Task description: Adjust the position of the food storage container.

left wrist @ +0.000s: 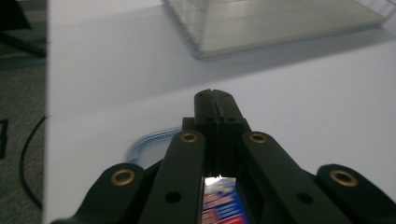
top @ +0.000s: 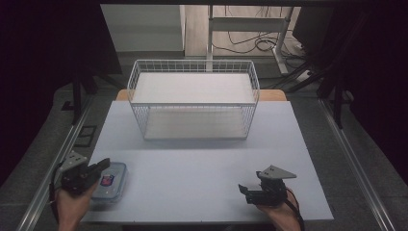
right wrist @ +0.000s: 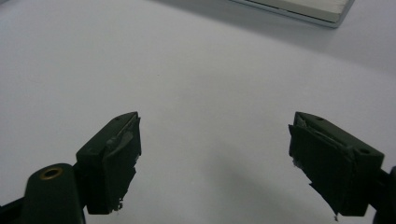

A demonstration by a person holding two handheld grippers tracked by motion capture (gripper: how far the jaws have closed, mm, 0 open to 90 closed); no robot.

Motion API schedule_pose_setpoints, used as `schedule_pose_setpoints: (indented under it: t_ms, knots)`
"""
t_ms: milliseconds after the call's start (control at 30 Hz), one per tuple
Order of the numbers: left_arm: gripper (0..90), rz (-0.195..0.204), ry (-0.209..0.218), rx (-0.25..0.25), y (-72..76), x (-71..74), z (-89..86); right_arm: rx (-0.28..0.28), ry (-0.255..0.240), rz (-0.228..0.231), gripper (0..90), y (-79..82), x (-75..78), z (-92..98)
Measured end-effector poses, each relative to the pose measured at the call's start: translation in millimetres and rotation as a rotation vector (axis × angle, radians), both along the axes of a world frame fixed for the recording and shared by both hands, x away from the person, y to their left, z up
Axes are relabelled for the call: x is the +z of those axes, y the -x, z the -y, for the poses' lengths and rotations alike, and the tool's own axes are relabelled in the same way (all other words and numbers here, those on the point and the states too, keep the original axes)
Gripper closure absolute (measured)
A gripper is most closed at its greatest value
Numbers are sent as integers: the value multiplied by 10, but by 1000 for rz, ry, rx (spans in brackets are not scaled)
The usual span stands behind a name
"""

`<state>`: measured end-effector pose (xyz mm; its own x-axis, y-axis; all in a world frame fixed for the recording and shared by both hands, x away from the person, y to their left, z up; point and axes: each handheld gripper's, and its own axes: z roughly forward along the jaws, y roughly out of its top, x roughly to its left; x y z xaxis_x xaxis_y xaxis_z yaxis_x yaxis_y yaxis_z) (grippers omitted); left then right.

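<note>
Clear lidded box (top: 110,181) holds a red-blue packet (top: 107,180) — left gripper (top: 103,166) closed empty, right gripper (top: 243,190) wide.

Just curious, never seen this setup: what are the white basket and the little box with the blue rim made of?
The basket looks like white-coated metal wire: thin rods in an open grid. The box seems to be clear, glossy plastic with a bluish rim: you see a colourful item through its lid.

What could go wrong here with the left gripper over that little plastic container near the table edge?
The left gripper hovers shut above the clear container; with its jaws together it probably cannot grasp the box and may only push it. The container sits near the table's front left edge, so a nudge might slide it off. The right gripper is open and far away, poorly placed to steady it.
</note>
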<state>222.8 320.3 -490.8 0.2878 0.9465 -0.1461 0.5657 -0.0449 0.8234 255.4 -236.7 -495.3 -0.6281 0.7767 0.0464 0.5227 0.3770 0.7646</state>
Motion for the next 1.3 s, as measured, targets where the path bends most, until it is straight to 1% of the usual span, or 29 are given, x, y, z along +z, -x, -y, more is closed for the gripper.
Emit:
schedule_pose_setpoints:
  t_ms: [67,100,133,167,200,233,267,300,333,367,400,433,467,533,667,733,767,800,833,867,900,967,1000,1033,1067,1100,1167,1233,1300]
  knots:
    - [900,-5,-4,41,9,-25,-110,-2,-3,-2,168,-5,2,6]
    - [900,-5,-11,85,25,-54,-219,-7,-13,-4,165,-12,8,16]
    - [900,-5,-11,85,25,-54,-219,-7,-13,-4,165,-12,8,16]
    - [900,-9,-10,103,31,-71,-270,-9,-15,-2,164,-14,11,19]
    - [900,-22,-12,131,32,-114,-356,-12,-17,0,163,-16,18,24]
    - [900,-33,-7,137,26,-142,-386,-13,-18,-1,163,-17,18,25]
    - [900,-33,-7,137,26,-142,-386,-12,-13,-1,163,-19,14,24]
    - [900,-56,11,133,-9,-205,-407,-11,-9,-1,163,-20,8,21]
    - [900,-56,11,133,-9,-205,-407,-9,-4,-4,163,-22,2,18]
    - [900,-78,-3,128,-65,-261,-380,-8,-5,-6,163,-24,-6,12]
    - [900,-78,-3,128,-65,-261,-380,-8,-5,-6,163,-24,-6,12]
    - [900,-101,-12,116,-124,-301,-342,-3,-7,-7,156,-26,-13,7]
    - [900,-101,-12,116,-124,-301,-342,-3,-7,-7,156,-26,-13,7]
    - [900,-114,-24,105,-172,-305,-268,-5,-17,-13,152,-32,-20,16]
    - [900,-122,-16,89,-205,-288,-207,-10,-23,-18,152,-43,-22,33]
    - [900,-134,-19,60,-266,-279,-115,-11,-20,-18,154,-50,-25,40]
    - [900,-134,-19,60,-266,-279,-115,-11,-20,-19,154,-52,-26,40]
    - [900,-140,-26,48,-289,-272,-77,-11,-20,-19,154,-52,-26,40]
    - [900,-147,-53,24,-328,-253,10,-11,-15,-19,156,-52,-28,37]
    - [900,-151,-64,11,-344,-242,49,-10,-13,-20,156,-53,-30,34]
    - [900,-151,-64,11,-344,-242,49,-10,-13,-20,156,-53,-30,34]
    - [900,-157,-75,-17,-370,-218,132,-9,-8,-21,157,-51,-32,29]
    - [900,-164,-105,-33,-379,-196,203,-7,-3,-19,158,-46,-29,28]
    - [900,-165,-120,-40,-381,-183,240,-7,1,-16,158,-44,-26,27]
    - [900,-165,-120,-40,-381,-183,240,-8,3,-13,158,-41,-23,26]
    - [900,-175,-137,-50,-392,-163,297,-9,2,-12,159,-42,-22,25]
    - [900,-174,-140,-55,-397,-161,321,-8,5,-14,160,-46,-26,27]
    - [900,-169,-136,-76,-408,-160,371,-6,8,-16,160,-47,-30,27]
    - [900,-147,-131,-88,-401,-156,384,-4,10,-14,161,-47,-29,26]
